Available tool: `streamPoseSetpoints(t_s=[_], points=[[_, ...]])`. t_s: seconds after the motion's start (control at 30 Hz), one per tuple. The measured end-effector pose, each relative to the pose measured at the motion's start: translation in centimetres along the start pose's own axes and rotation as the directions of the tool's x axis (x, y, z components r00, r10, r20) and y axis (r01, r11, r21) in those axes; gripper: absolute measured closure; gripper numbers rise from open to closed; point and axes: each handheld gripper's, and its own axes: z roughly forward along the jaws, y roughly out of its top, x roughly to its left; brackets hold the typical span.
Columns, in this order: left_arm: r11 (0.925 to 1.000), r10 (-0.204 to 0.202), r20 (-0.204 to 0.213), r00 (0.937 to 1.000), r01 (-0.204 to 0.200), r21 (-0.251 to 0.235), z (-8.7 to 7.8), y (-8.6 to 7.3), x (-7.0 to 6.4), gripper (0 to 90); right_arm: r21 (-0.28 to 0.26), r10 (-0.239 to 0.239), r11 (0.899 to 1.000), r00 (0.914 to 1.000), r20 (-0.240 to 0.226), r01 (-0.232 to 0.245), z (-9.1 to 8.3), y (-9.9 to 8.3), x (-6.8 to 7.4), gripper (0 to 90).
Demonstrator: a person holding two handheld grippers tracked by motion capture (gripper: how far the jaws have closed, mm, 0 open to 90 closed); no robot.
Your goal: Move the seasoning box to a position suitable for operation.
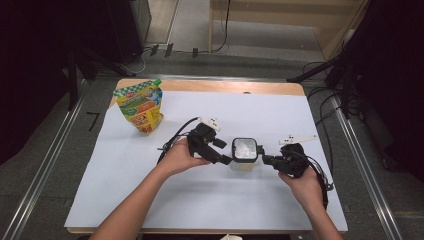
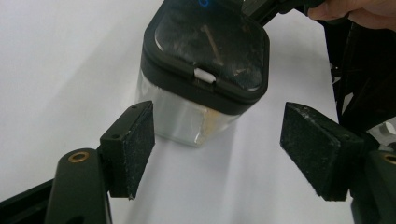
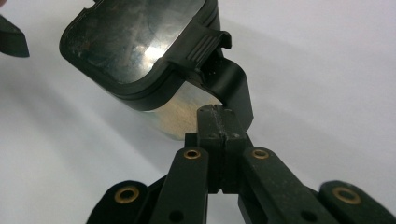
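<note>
A clear square jar (image 1: 244, 159) with a black lid (image 1: 245, 149) stands near the middle of the bench (image 1: 150, 200), on its white cover.

Left tool (image 1: 223, 159): jaws spread wide, just beside the jar's left side and holding nothing. In the left gripper view its pads (image 2: 135, 144) stand apart, with the jar (image 2: 187, 112) ahead of them and untouched. A small white latch (image 2: 204, 74) sits on the lid's (image 2: 205, 51) near edge.

Right tool (image 1: 263, 158): jaws pressed together, pinching a black tab (image 3: 231, 88) that hangs from the lid's (image 3: 135, 42) ribbed edge.

A green and yellow pouch (image 1: 140, 106) stands upright at the far left, well apart from the jar. Its print is too small to read. No legible writing on the jar.
</note>
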Motion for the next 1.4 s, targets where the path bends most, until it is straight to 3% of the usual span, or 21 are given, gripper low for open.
streamPoseSetpoints(t_s=[0.2, 0.8, 0.97, 1.1, 1.4], points=[[0.9993, 0.037, -0.006, 0.9993, -0.037, 0.011, 0.9, 0.7, 0.1, 22.4, -0.014, 0.014, 1.0, 0.9999, 0.006, -0.014, -0.5, 0.0, -0.3, 90.0], [0.9971, 0.067, -0.014, 0.9977, -0.066, 0.039, 2.6, 1.5, 0.5, 16.3, -0.016, 0.025, 1.0, 0.9986, 0.047, -0.024, 0.0, 0.3, -0.9, 90.0], [0.9945, 0.09, -0.04, 0.9952, -0.087, 0.058, 3.1, 1.5, 0.3, 15.0, -0.016, 0.03, 0.999, 0.9982, 0.052, -0.029, 0.2, 0.3, -1.0, 90.0], [0.9942, 0.085, -0.049, 0.9952, -0.082, 0.071, 3.6, 1.5, 0.3, 14.3, -0.018, 0.029, 0.999, 0.9982, 0.053, -0.028, 0.2, 0.3, -1.0, 90.0], [0.9953, 0.074, -0.047, 0.9962, -0.071, 0.066, 3.0, 1.7, 0.2, 15.6, -0.019, 0.032, 0.999, 0.998, 0.055, -0.031, 0.3, 0.3, -1.0, 90.0]])
